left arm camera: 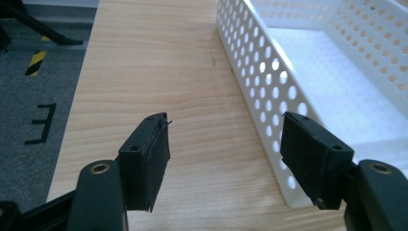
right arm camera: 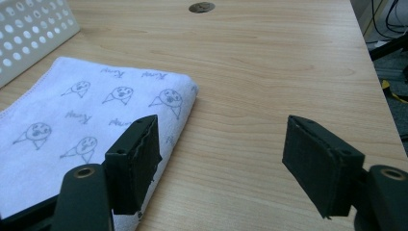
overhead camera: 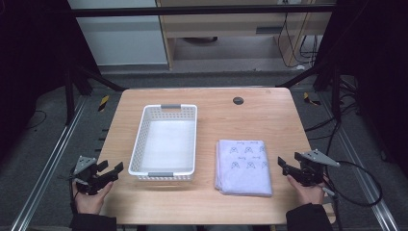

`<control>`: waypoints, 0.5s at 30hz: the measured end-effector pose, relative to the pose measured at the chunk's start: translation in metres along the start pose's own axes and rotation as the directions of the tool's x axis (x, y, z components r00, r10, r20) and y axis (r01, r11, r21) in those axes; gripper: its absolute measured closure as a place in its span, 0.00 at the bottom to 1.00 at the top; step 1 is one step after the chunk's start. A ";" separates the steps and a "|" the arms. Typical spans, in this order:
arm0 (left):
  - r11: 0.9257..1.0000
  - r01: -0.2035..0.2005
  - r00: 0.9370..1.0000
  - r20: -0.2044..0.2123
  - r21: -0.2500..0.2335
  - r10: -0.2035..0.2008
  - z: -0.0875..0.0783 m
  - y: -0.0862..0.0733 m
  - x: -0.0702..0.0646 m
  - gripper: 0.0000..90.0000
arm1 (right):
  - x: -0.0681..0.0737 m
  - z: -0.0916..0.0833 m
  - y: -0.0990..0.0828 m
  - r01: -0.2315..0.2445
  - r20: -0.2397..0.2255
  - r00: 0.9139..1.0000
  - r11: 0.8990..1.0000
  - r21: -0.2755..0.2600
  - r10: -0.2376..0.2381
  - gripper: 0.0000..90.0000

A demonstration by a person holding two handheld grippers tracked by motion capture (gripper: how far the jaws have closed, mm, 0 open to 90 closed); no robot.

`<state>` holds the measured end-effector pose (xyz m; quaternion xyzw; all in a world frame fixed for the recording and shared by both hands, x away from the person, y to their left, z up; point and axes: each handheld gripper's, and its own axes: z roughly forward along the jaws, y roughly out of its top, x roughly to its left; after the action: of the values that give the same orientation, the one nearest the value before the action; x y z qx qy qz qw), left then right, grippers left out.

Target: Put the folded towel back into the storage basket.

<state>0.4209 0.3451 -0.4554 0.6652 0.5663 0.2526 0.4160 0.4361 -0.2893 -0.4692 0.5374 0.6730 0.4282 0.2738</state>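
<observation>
On wooden table (overhead camera: 269,115): folded printed cloth (overhead camera: 243,166) lying long axis front-to-back, beside perforated plastic basket (overhead camera: 166,142). Left gripper (overhead camera: 109,172), right gripper (overhead camera: 285,166) gaping wide, holding nothing.

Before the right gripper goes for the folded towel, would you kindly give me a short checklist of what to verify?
1. Right gripper jaws open, nothing between them: ok.
2. Left gripper jaws open, nothing between them: ok.
3. Folded towel lies flat on the table, nothing on top: ok.
4. White perforated basket has nothing in it: ok.
5. Towel and basket apart, a strip of table between them: ok.
6. Towel's near edge free to pinch: cannot tell.
</observation>
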 end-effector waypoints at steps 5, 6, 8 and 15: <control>1.000 -0.017 1.000 0.004 -0.019 0.017 -0.004 0.003 -0.007 0.37 | 0.004 -0.001 0.002 0.006 -0.011 1.000 1.000 -0.007 -0.006 0.32; 1.000 -0.017 1.000 0.009 -0.026 0.017 -0.005 0.004 -0.008 0.38 | 0.004 -0.001 0.002 0.010 -0.013 1.000 1.000 -0.010 -0.011 0.32; 0.999 -0.017 1.000 0.013 -0.034 0.017 -0.007 0.006 -0.012 0.38 | 0.006 0.000 0.003 0.011 -0.020 1.000 1.000 -0.007 -0.011 0.32; 0.998 -0.035 0.999 0.038 -0.060 0.038 -0.012 0.013 -0.026 0.38 | 0.010 -0.002 0.004 0.033 -0.027 0.999 0.999 -0.003 -0.033 0.32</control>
<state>0.4124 0.3233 -0.4347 0.6675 0.5381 0.2638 0.4419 0.4339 -0.2800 -0.4643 0.5202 0.6849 0.4316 0.2722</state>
